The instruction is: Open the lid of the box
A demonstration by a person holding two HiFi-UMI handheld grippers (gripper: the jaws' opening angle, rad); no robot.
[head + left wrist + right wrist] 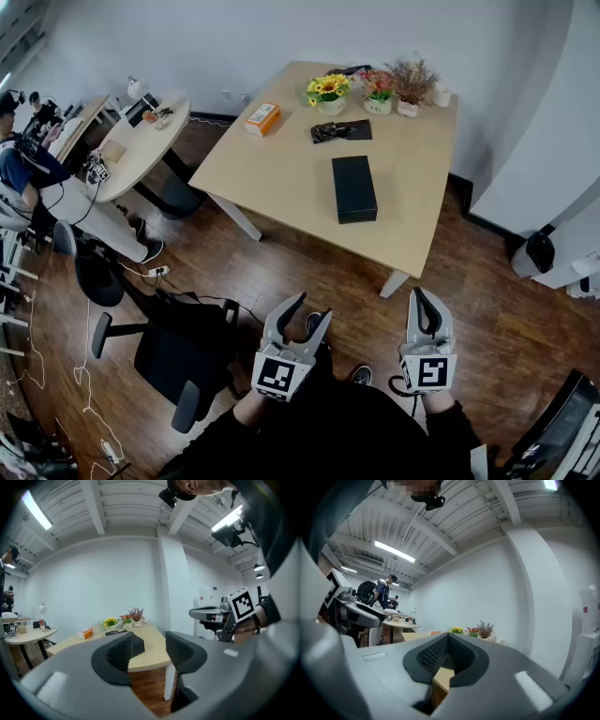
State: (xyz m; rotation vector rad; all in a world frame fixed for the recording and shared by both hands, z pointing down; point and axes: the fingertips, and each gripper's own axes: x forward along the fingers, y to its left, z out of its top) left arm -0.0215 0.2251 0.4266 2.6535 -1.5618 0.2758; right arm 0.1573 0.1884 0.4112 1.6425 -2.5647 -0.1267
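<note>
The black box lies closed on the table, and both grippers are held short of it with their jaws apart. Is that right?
Not quite. Only the left gripper has its jaws apart; the right gripper view shows the right gripper with its jaws together. The black box does lie closed on the table, with both grippers short of it.

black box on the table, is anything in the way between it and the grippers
Nothing visible. The black box lies alone near the front edge of the table; the left gripper and right gripper hang over bare floor short of it.
</note>
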